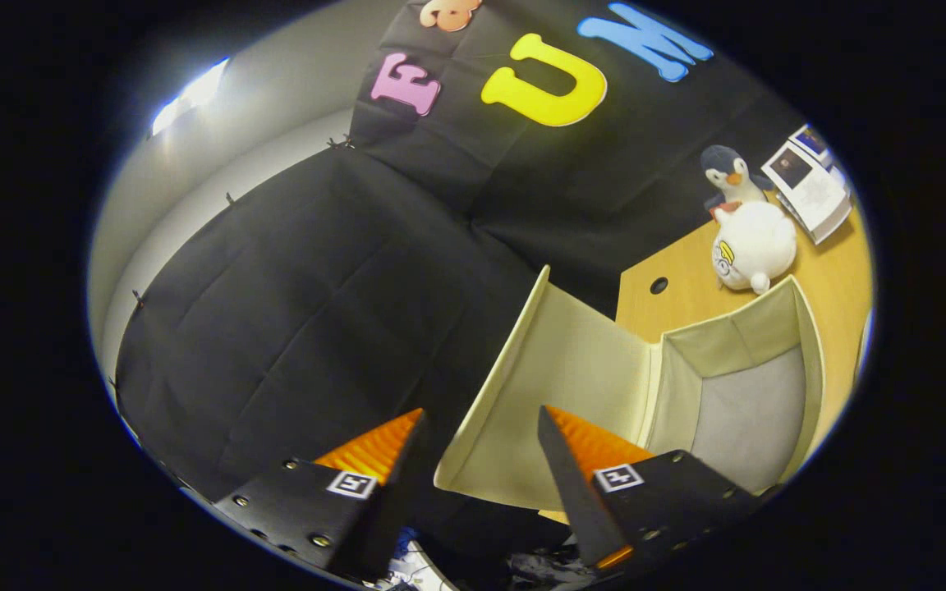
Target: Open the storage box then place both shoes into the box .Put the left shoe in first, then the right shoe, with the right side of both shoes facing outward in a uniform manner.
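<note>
Wall (317, 312): black cloth hangs ahead of my fingers and beyond the box, draped in folds.
Table (830, 283): a wooden top runs behind the box, with a round hole near its corner.
Box (736, 345): the pale fabric box sits on the table just ahead of my fingers, off to the right, its grey inside open to view.
Lid (555, 386): the box's flap stands swung up and out on the left, its near corner reaching down between my fingers.
Gripper (481, 423): my two fingers are spread wide apart and clasp nothing.
Toys: a white plush (756, 246) rests on the table just beyond the box, a penguin (727, 176) right behind it.
Booklet (810, 185): it lies on the table beside the penguin.
</note>
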Action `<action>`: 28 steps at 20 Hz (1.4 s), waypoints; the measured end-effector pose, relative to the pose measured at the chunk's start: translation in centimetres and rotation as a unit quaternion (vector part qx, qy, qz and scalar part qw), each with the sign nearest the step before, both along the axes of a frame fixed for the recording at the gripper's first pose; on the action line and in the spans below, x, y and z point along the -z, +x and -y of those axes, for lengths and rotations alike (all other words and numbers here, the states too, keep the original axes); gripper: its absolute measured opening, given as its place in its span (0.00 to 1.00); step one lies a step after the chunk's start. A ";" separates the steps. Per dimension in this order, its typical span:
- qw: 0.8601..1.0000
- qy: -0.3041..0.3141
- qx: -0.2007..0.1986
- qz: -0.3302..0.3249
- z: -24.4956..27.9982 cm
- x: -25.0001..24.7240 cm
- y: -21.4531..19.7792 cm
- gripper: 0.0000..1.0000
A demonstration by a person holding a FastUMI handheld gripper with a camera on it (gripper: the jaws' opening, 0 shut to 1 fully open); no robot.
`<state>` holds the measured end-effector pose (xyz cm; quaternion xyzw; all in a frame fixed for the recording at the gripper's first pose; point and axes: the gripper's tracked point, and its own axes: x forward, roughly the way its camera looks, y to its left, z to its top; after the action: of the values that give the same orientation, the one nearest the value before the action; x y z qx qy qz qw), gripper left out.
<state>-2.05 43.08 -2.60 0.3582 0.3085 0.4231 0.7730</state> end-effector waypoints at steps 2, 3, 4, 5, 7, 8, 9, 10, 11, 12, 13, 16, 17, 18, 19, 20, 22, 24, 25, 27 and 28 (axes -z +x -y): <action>1.000 -0.020 0.001 0.019 1.2 0.2 0.2 0.97; 0.999 -0.032 0.008 0.028 2.0 0.4 0.7 0.97; 0.998 -0.043 0.015 0.040 2.9 0.5 0.8 0.97; 0.997 -0.056 0.023 0.053 3.9 0.6 1.3 0.97; 0.993 -0.087 0.037 0.070 6.6 1.1 1.9 0.97; 0.991 -0.101 0.046 0.077 7.9 1.4 2.3 0.97; 0.988 -0.113 0.058 0.083 9.4 1.6 2.8 0.97; 0.986 -0.125 0.069 0.088 10.7 1.7 3.3 0.97; 0.983 -0.139 0.081 0.094 12.1 1.9 3.8 0.97; 0.979 -0.153 0.091 0.100 13.6 2.0 4.1 0.97; 0.975 -0.168 0.100 0.106 15.2 2.3 4.5 0.97; 0.964 -0.210 0.123 0.109 19.4 3.9 5.1 0.97; 0.961 -0.221 0.128 0.107 20.6 4.5 5.3 0.97; 0.958 -0.231 0.132 0.105 21.8 5.1 5.2 0.97; 0.955 -0.243 0.138 0.103 23.1 5.8 5.4 0.97; 0.950 -0.256 0.144 0.101 24.3 6.7 5.4 0.97; 0.942 -0.283 0.153 0.097 26.4 8.6 5.5 0.97; 0.933 -0.311 0.159 0.089 28.4 10.9 5.5 0.97; 0.928 -0.322 0.165 0.089 29.3 11.8 5.5 0.97; 0.918 -0.347 0.172 0.080 31.1 14.1 5.5 0.97; 0.915 -0.356 0.174 0.072 31.9 15.2 5.4 0.97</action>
<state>3.36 11.17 -17.85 0.0755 0.3150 0.1686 0.9309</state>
